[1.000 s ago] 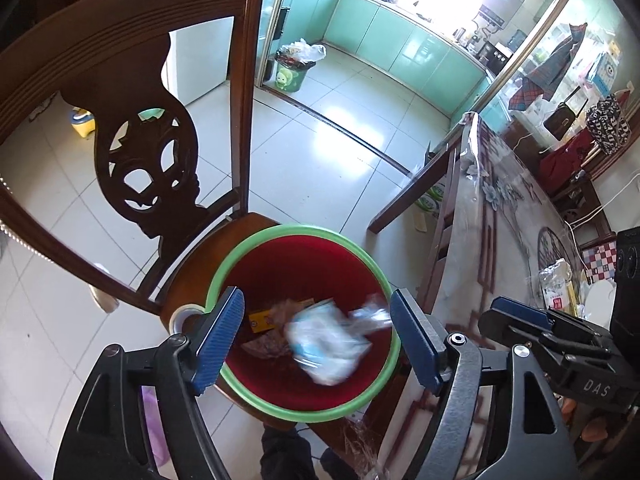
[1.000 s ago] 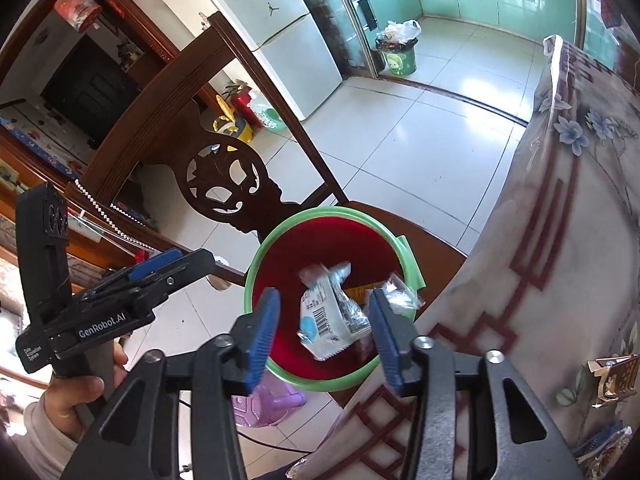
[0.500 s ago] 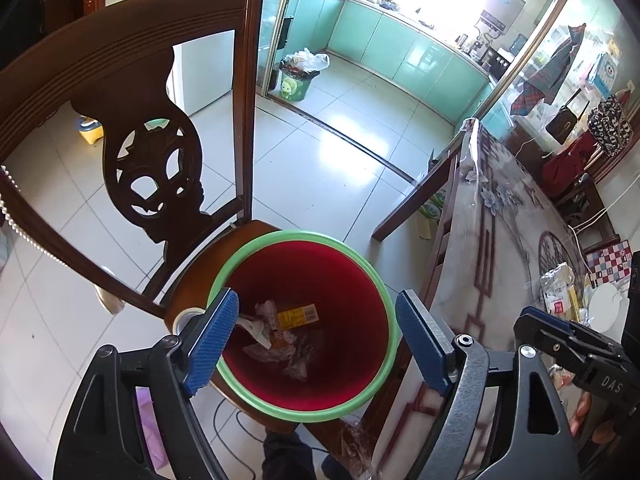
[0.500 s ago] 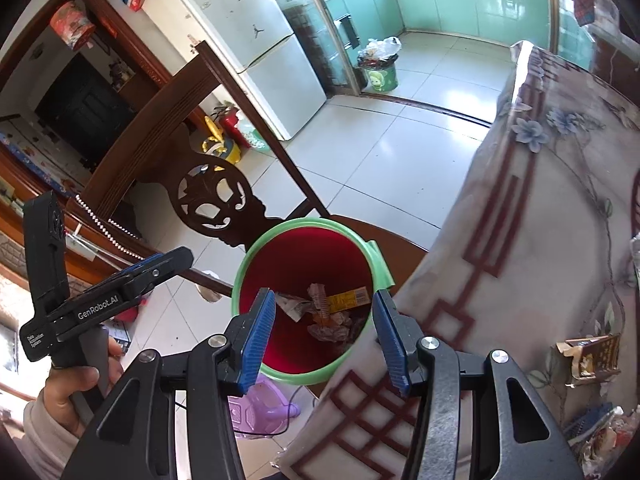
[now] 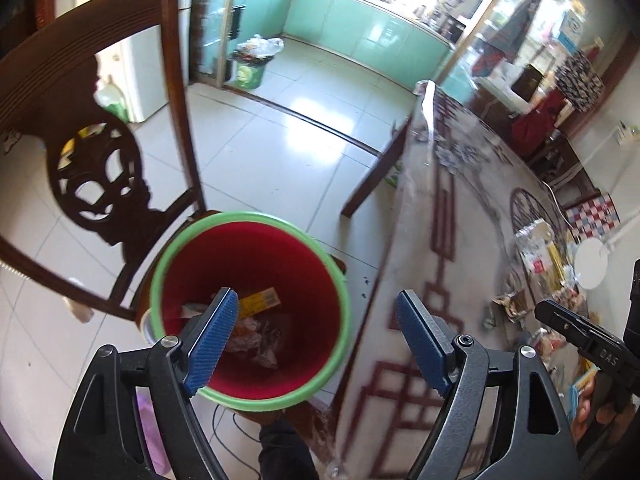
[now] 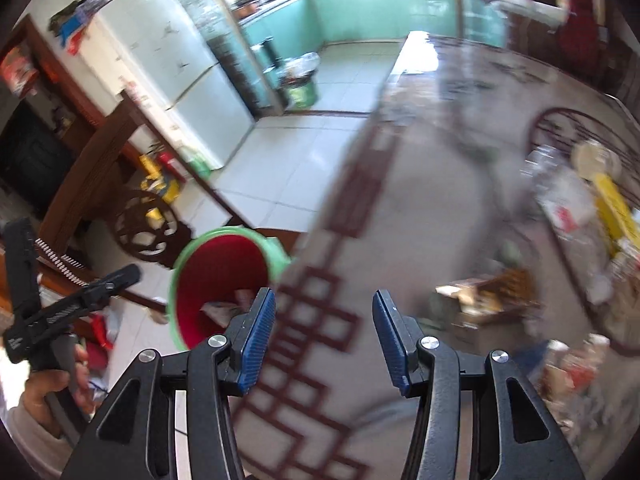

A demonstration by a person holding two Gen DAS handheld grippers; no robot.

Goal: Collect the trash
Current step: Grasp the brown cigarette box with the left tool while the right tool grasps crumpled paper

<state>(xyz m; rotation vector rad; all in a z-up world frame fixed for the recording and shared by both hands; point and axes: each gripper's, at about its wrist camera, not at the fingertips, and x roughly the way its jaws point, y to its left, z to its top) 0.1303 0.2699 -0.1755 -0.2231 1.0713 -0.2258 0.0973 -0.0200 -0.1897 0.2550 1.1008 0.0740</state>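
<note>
The red bin with a green rim (image 5: 256, 248) stands on the seat of a dark wooden chair (image 5: 96, 184), in the lower centre of the left wrist view. At its bottom lie crumpled wrappers (image 5: 260, 336) and one yellow packet (image 5: 260, 300). The bin is just beside the edge of the table (image 5: 448, 264), which has a pale cloth with a dark red pattern and fills the right half of that frame.

The left gripper (image 5: 316, 336) hangs above the bin rim and the table edge, its blue pads wide apart and nothing between them. The right gripper (image 6: 324, 340) is over the tablecloth, also spread apart and empty; in its view the bin (image 6: 192, 264) sits at lower left, partly hidden behind the left pad.

More trash (image 5: 536, 256) lies on the table at the right of the left wrist view: wrappers, a yellow pack and a white round lid, all blurred. Near the upper centre of that frame, on the tiled floor by the green kitchen cabinets, a small green bin (image 5: 250, 72) stands with a bag in it. A white fridge (image 6: 172, 68) is in the upper left of the right wrist view.
</note>
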